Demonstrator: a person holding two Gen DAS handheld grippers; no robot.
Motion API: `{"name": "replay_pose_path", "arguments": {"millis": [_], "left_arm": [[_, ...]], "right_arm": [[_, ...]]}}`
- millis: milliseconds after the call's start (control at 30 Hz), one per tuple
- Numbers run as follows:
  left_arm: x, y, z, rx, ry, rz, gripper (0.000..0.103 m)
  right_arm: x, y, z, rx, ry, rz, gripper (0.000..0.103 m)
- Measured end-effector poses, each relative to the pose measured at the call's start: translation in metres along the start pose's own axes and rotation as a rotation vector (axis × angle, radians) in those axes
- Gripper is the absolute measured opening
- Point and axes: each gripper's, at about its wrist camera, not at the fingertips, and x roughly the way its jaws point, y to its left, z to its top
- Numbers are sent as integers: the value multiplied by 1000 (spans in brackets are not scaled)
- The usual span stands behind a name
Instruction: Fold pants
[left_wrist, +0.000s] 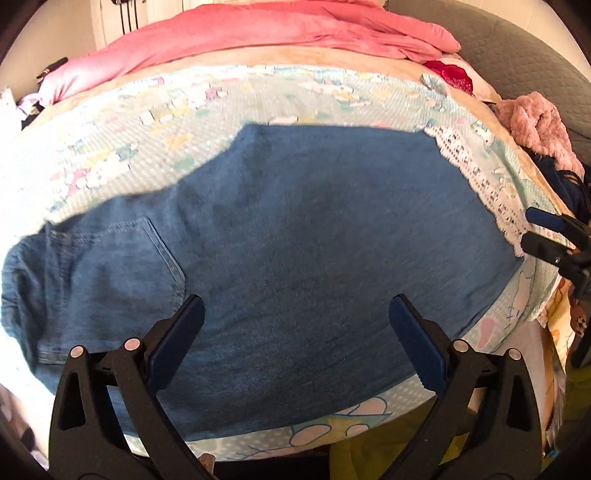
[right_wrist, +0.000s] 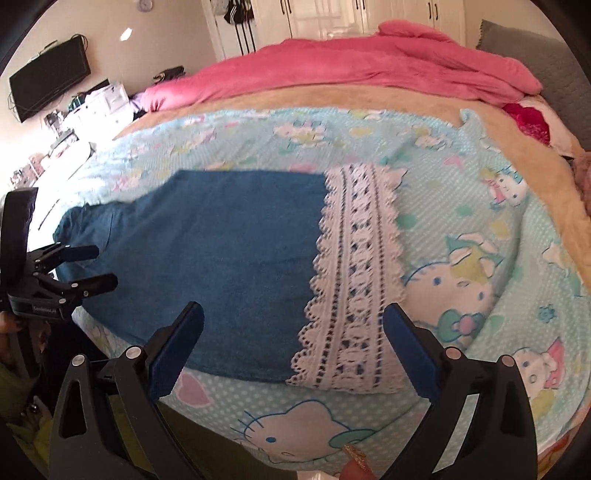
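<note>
Blue denim pants (left_wrist: 295, 236) lie flat across a light-blue cartoon-print sheet (left_wrist: 155, 147) on a bed. A back pocket (left_wrist: 118, 266) shows at the left, and a white lace hem (right_wrist: 354, 280) ends the leg at the right. My left gripper (left_wrist: 295, 310) hovers open over the near edge of the denim, nothing between its fingers. My right gripper (right_wrist: 293, 317) is open above the denim and lace near the front edge. Each gripper shows in the other's view: the right gripper (left_wrist: 535, 229) at the lace end, the left gripper (right_wrist: 99, 267) by the waist end.
A pink blanket (right_wrist: 369, 70) is bunched along the far side of the bed, with a grey headboard (left_wrist: 517, 55) at the right. A fuzzy pink item (left_wrist: 535, 125) lies at the right edge. A wall television (right_wrist: 48, 77) and a cluttered dresser (right_wrist: 92, 107) stand left.
</note>
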Motion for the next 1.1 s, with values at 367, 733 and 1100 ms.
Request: {"name": "replay_pose_path", "arguments": {"millis": [367, 733, 1100], "left_arm": [[-18, -29, 40, 50, -63, -15, 94], [-11, -64, 80, 107, -82, -50, 94], [7, -101, 116, 177, -96, -86, 94]], "right_arm": [[-47, -38, 7, 69, -132, -49, 97], [-68, -63, 9, 107, -187, -104, 97], [-71, -74, 3, 148, -205, -106, 97]]}}
